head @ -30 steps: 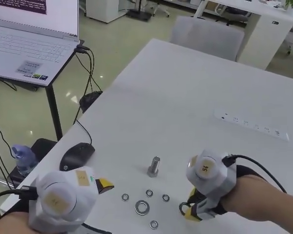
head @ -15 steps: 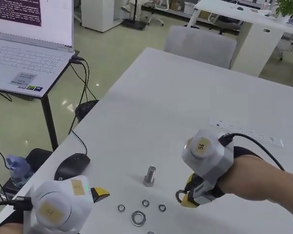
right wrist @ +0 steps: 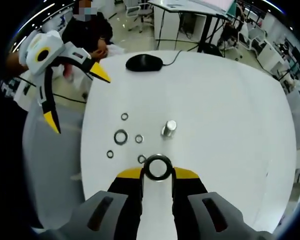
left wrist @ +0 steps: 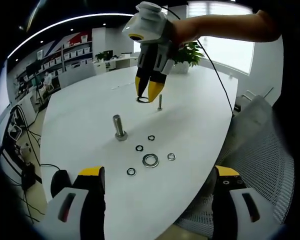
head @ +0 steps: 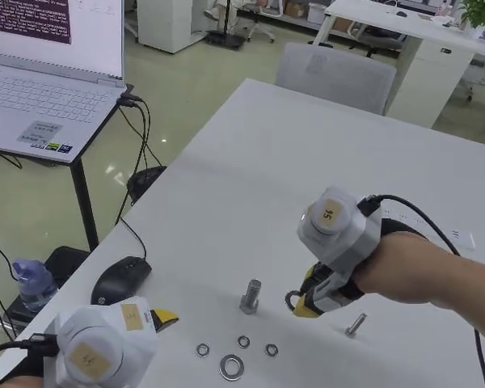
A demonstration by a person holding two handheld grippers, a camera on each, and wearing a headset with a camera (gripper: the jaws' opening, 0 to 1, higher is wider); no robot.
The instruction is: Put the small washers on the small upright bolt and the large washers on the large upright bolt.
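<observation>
1. Bench point(head: 291, 162): large bolt point(head: 250, 296) at centre, loose washers point(head: 232, 366) nearer.
2. Left tongs point(left wrist: 158, 172): apart, near left.
3. Right tongs point(right wrist: 157, 173): clamped on large washer point(right wrist: 157, 159), just right of the bolt.
4. Risk: a tilted washer may snag the bolt tip and slip free.

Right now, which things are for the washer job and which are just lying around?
For the job: large bolt, small bolt, small washers, loose large washer, large washer in the right hand-held gripper.
Lying about: mouse, laptop, bottle, chair.

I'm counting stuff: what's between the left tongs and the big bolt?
Left gripper view: four small washers and one large washer lie between the left tongs and large bolt.
</observation>
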